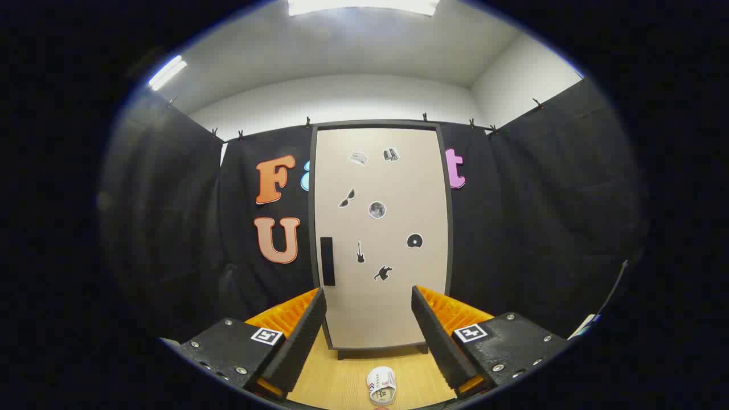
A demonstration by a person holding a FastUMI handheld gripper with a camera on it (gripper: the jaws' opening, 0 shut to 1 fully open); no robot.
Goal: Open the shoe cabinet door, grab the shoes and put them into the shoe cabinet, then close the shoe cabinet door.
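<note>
Hand-held gripper (369, 319) open, empty, fingers spread wide, aimed at the shoe cabinet (380, 233) standing on the wooden worktop (342, 376). Door closed: flat, smooth beige panel, dark frame, small stickers. Slim dark upright handle (327, 261) at its left edge; likely risk is ribbed pads slipping off it. Small white shoe (381, 385) between the fingers, near the camera; could get knocked.

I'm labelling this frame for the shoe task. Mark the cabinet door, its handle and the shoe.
cabinet door (387, 228), gripper view, bare middle of the closed panel.
handle (327, 261), gripper view, middle of the dark bar.
shoe (380, 385), gripper view, its upper.
</note>
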